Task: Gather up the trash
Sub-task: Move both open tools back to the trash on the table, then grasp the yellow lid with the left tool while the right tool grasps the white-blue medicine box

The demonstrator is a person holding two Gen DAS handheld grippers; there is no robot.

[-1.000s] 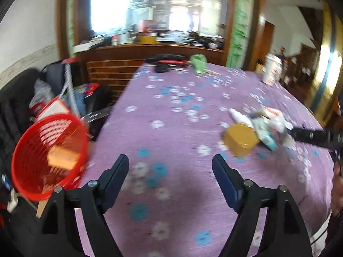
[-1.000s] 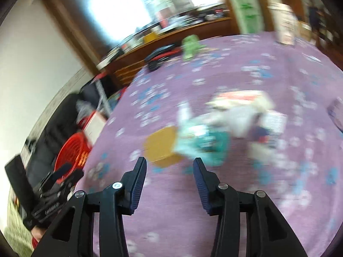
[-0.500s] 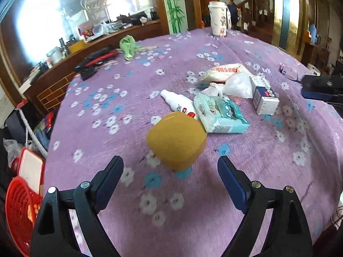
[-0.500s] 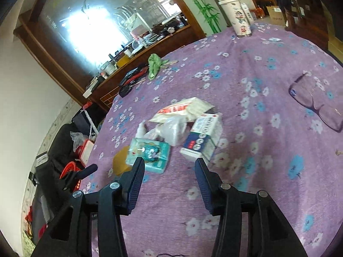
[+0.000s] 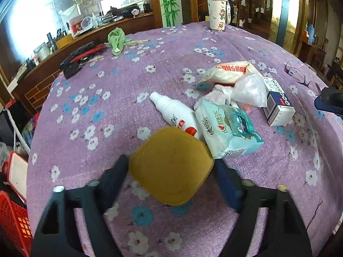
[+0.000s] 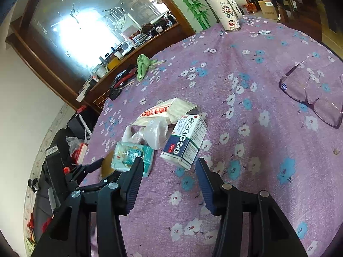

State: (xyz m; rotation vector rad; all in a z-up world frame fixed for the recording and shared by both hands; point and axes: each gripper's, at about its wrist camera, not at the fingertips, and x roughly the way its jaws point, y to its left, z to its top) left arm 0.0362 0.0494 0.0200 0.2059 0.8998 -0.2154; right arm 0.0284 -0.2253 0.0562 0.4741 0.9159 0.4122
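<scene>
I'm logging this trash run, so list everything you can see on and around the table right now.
yellow container: 1, mustard, between the left jaws
tissue pack: 1, white-teal, beside container
spray bottle: 1, white, lying flat
medicine box: 1, white-blue, ahead of the right jaws
plastic bags: crumpled pile, white, mid-table
glasses: 1, purple, right side
cup: 1, white, far edge
cloth: 1, green, far left
basket: 1, red, off table, left
tablecloth: 1, purple floral
left gripper: closing around container
right gripper: open
</scene>
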